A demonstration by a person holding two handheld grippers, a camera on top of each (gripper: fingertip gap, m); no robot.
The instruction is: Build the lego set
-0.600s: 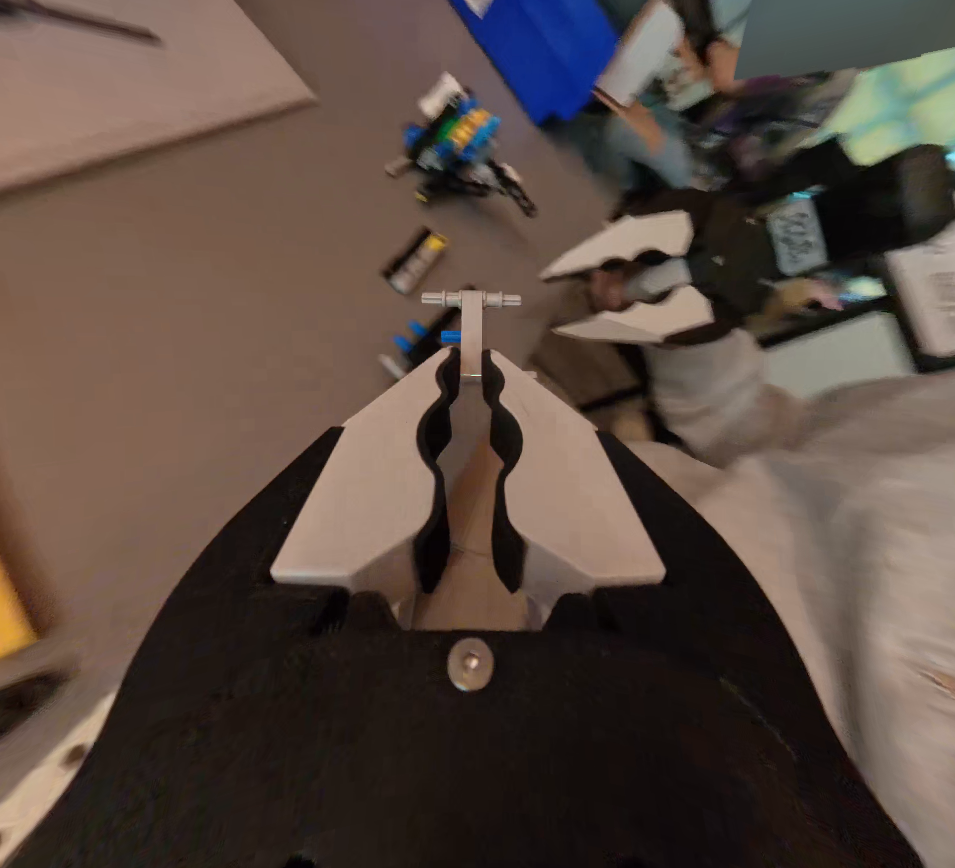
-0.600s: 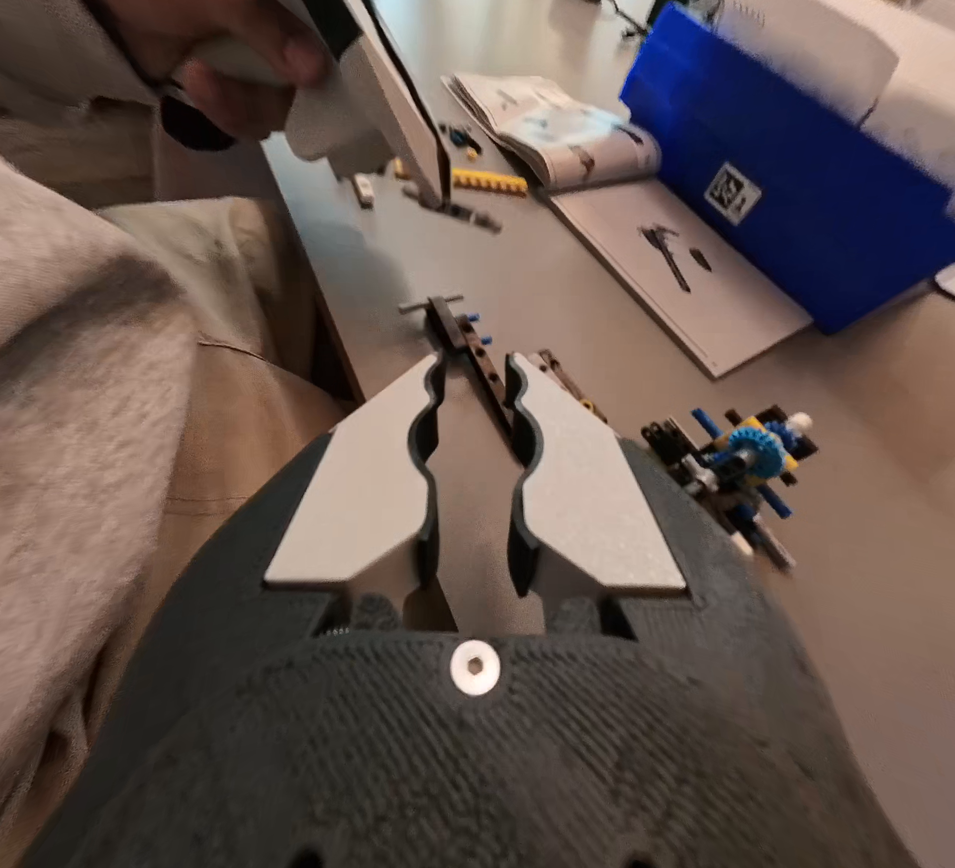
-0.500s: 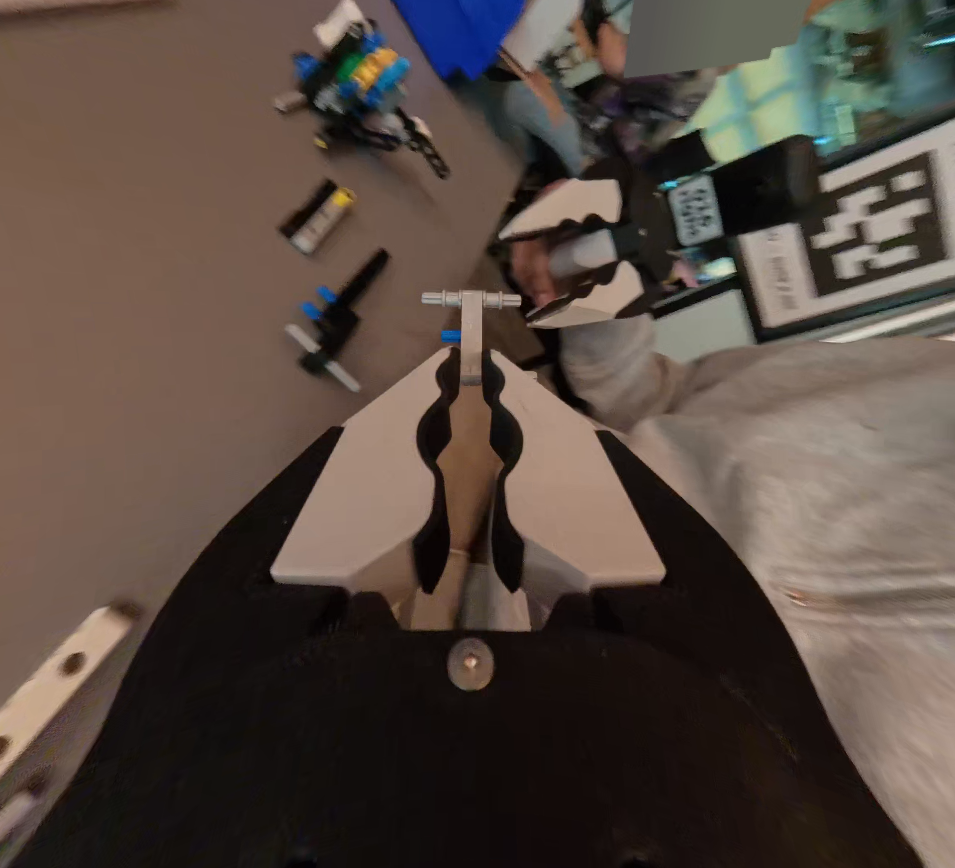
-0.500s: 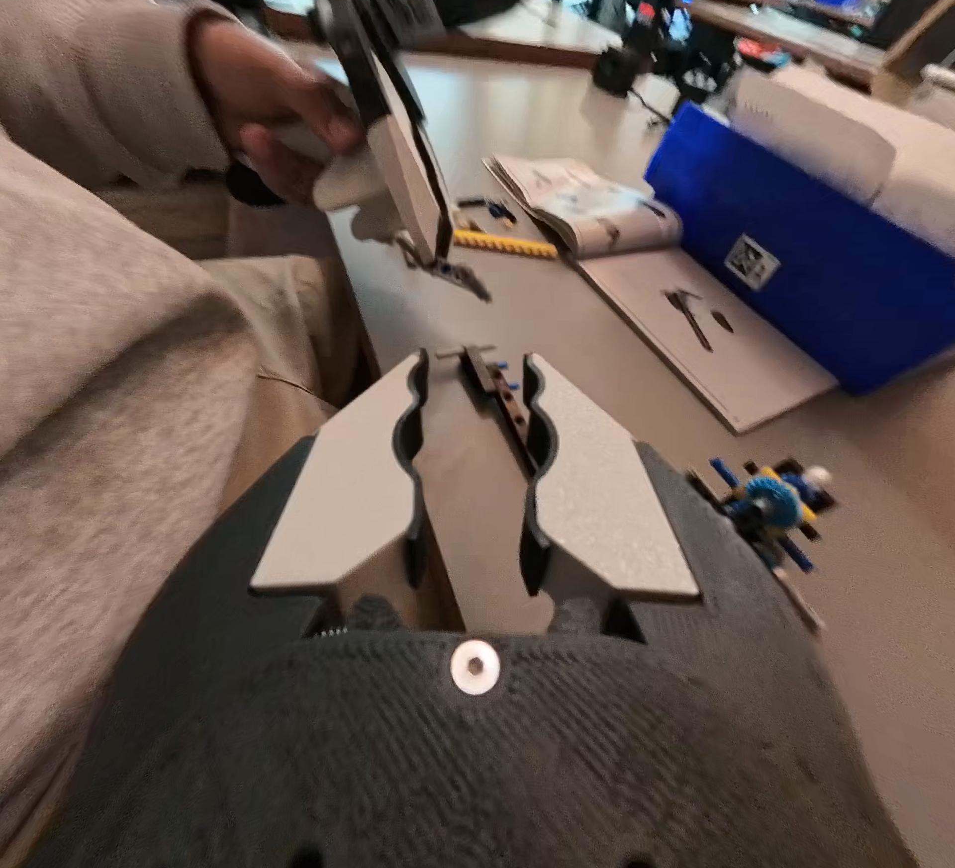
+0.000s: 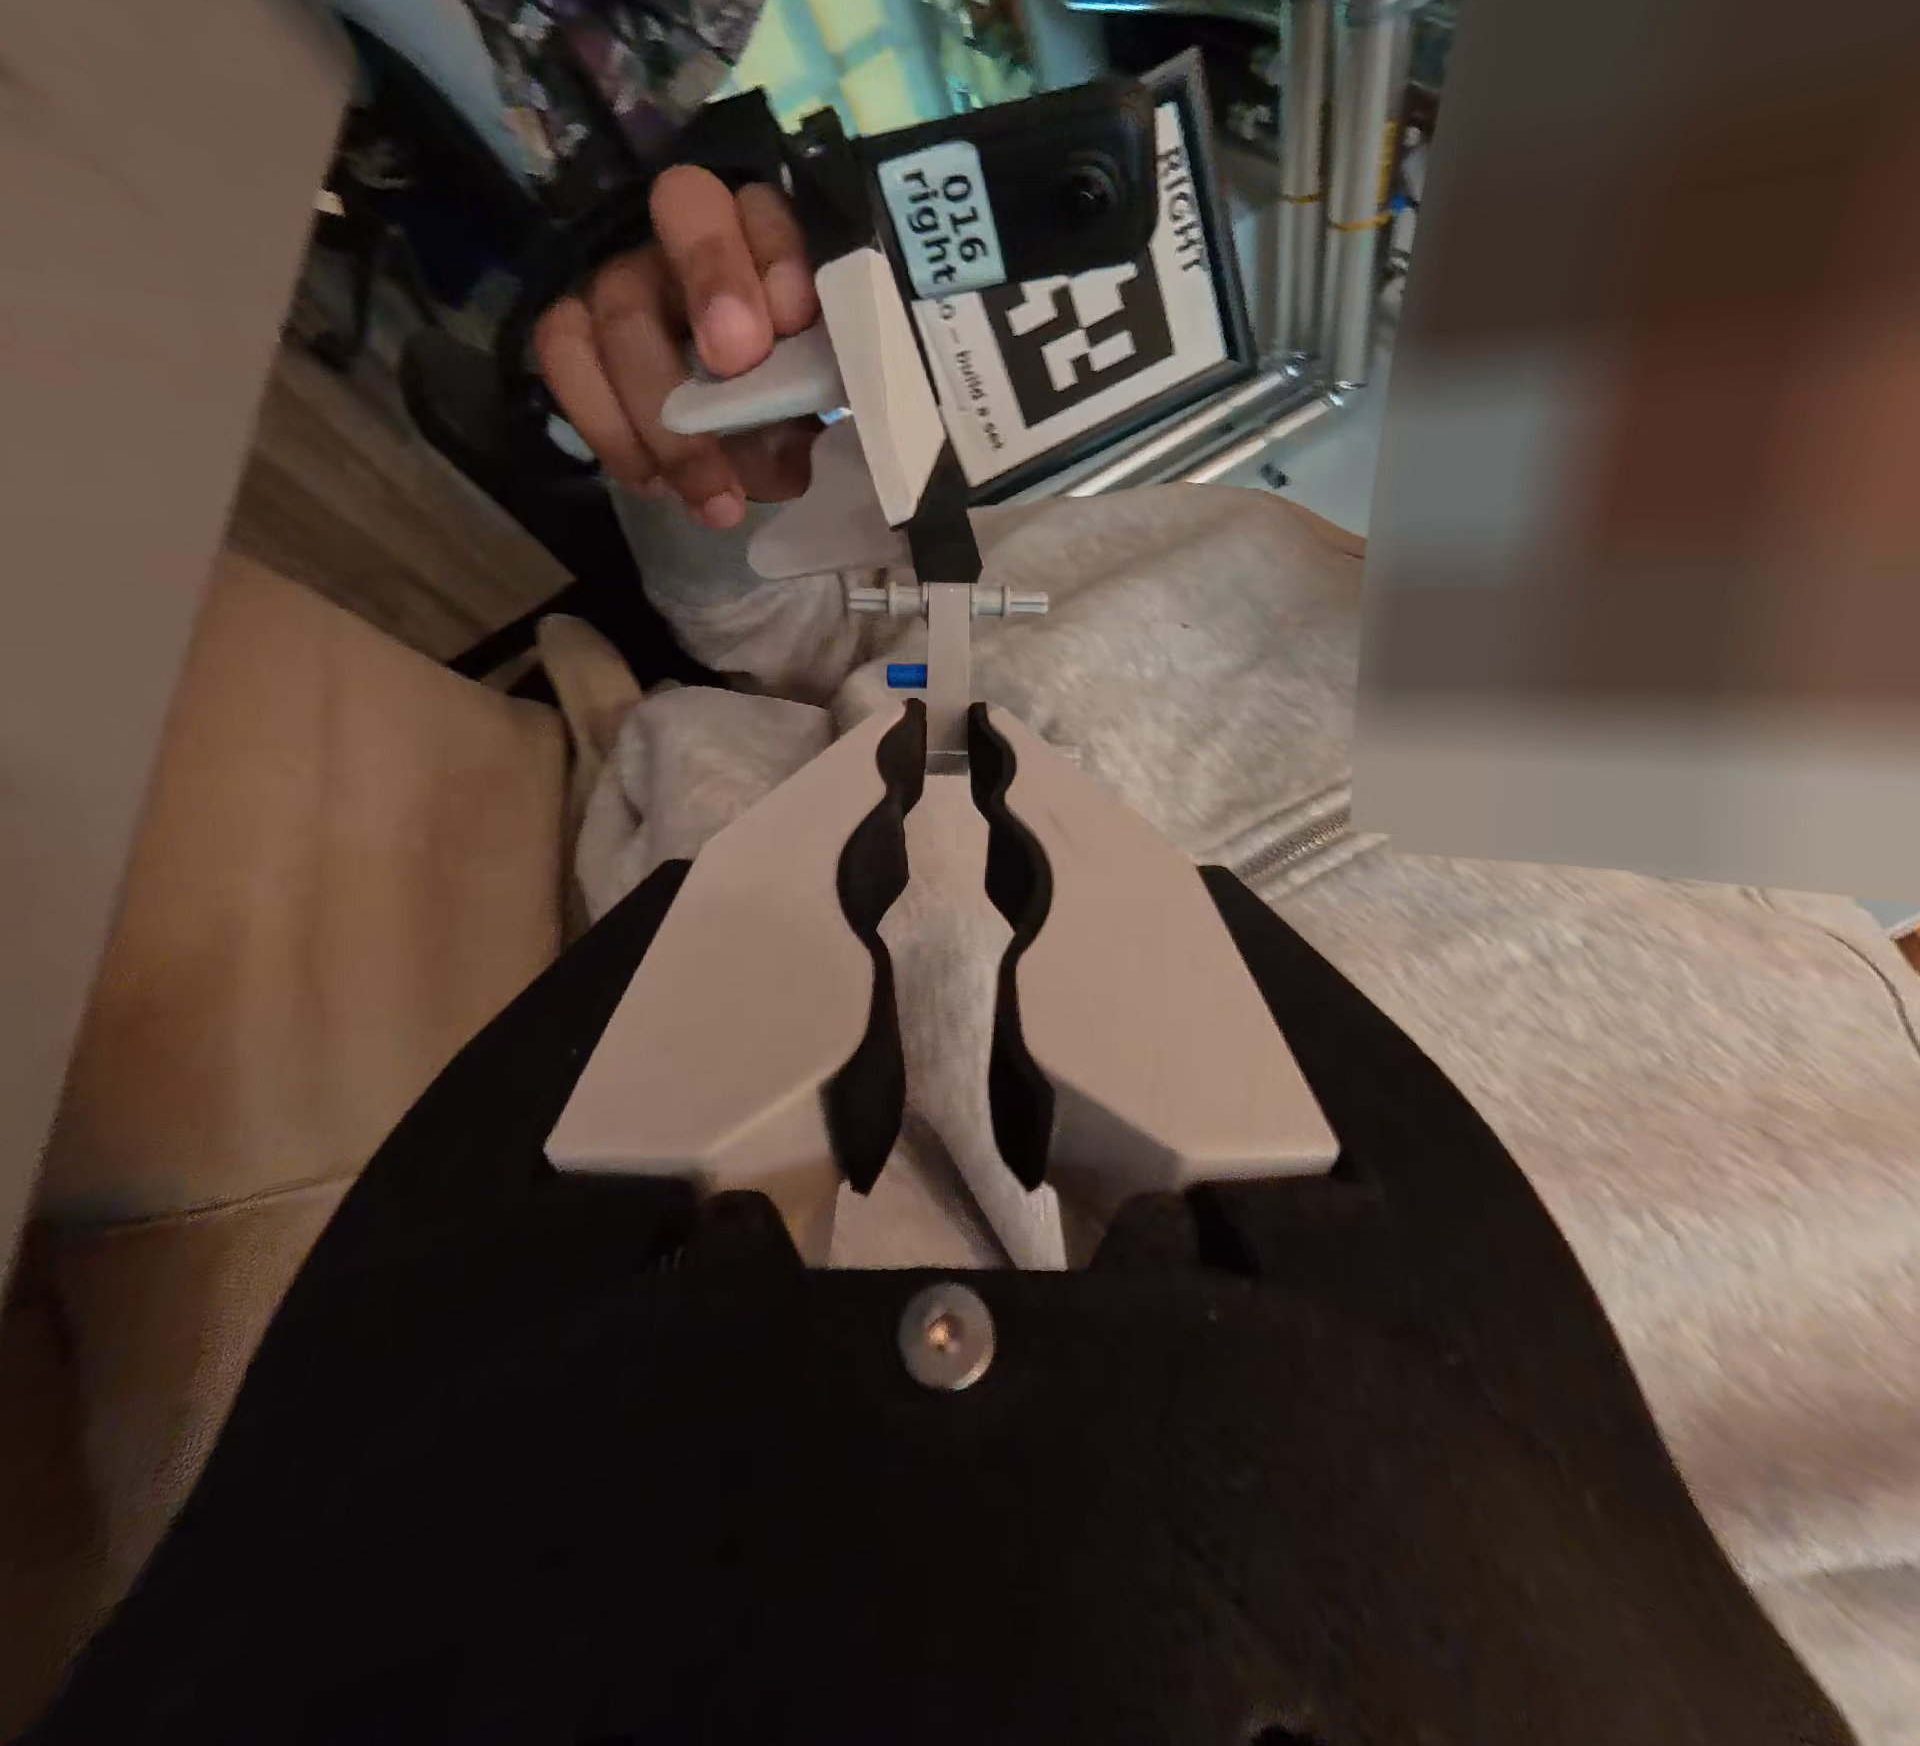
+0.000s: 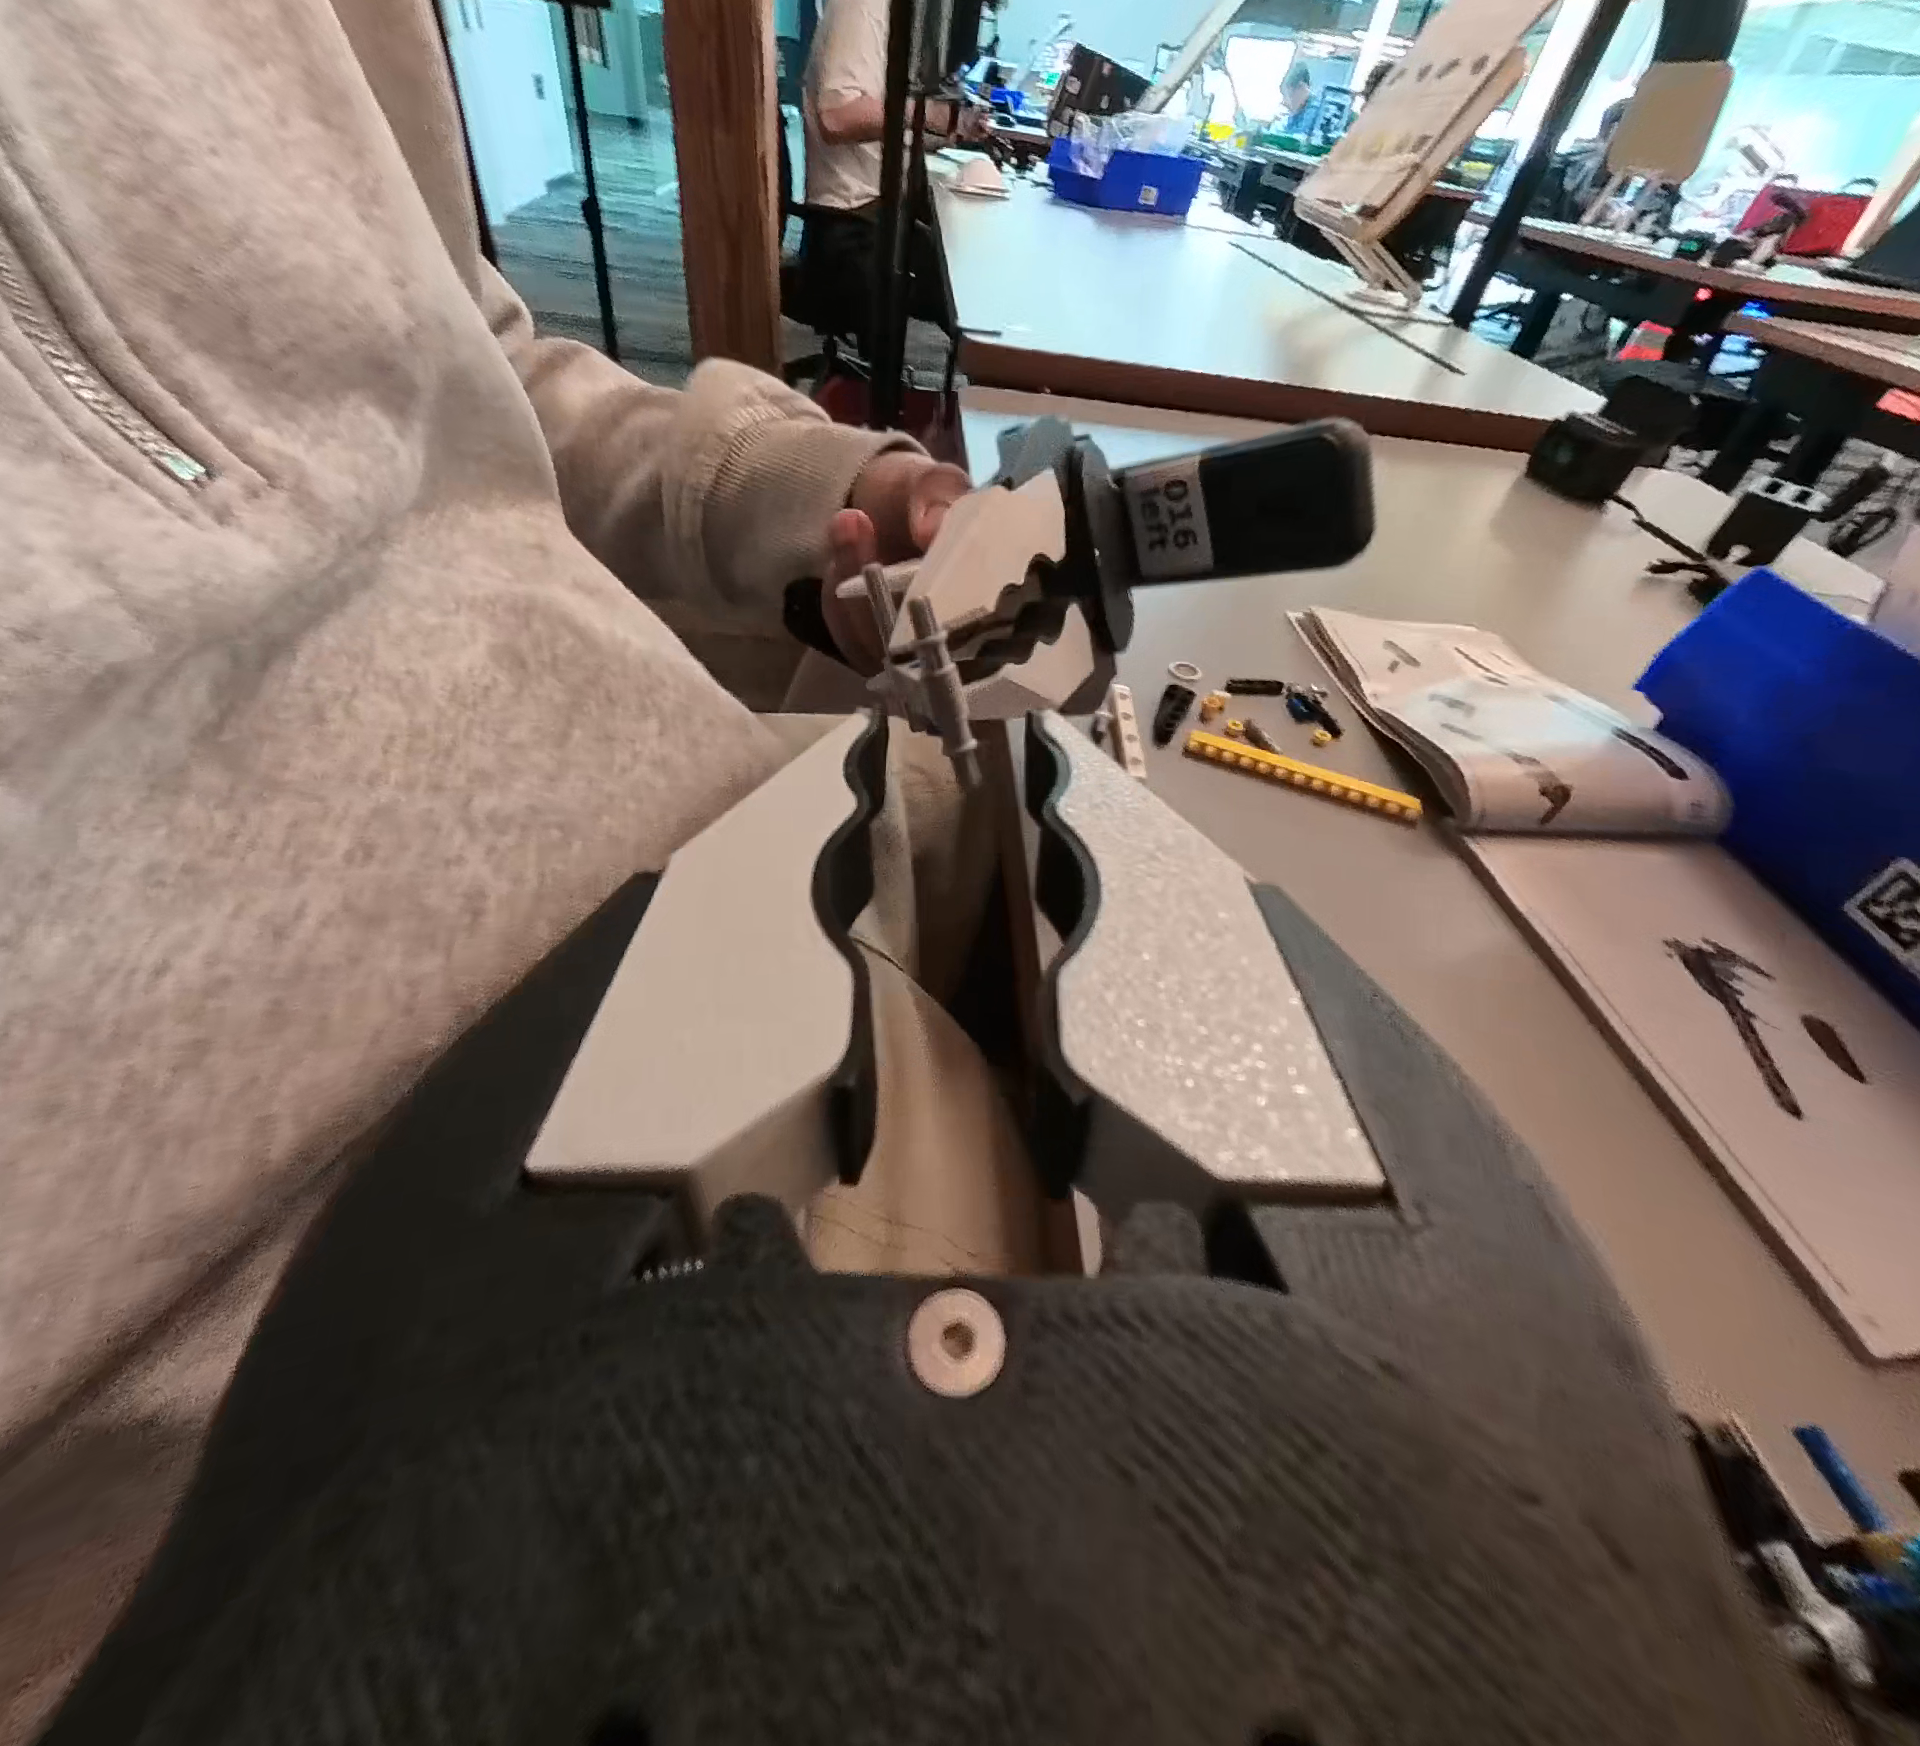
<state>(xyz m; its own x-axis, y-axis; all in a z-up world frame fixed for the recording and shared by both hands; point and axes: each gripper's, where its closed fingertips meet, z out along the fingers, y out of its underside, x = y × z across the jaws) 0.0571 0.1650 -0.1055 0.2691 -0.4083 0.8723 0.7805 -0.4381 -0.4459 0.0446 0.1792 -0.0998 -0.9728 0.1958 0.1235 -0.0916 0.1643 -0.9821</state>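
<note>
Left tool (image 5: 945, 709) is clamped on a grey lego piece (image 5: 948, 647) bearing a cross axle and a blue pin (image 5: 906, 676), held in the air over the person's lap. Right tool (image 6: 951, 740) stands apart, empty, its tips just beside that piece (image 6: 930, 668). Only the right wrist view shows the desk (image 6: 1455, 875), yellow beam (image 6: 1304, 777), booklet (image 6: 1496, 730) and blue bin (image 6: 1818, 761).

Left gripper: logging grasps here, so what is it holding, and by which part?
The left gripper pinches a grey lego beam by its lower end; its cross-axle end sticks out.
</note>
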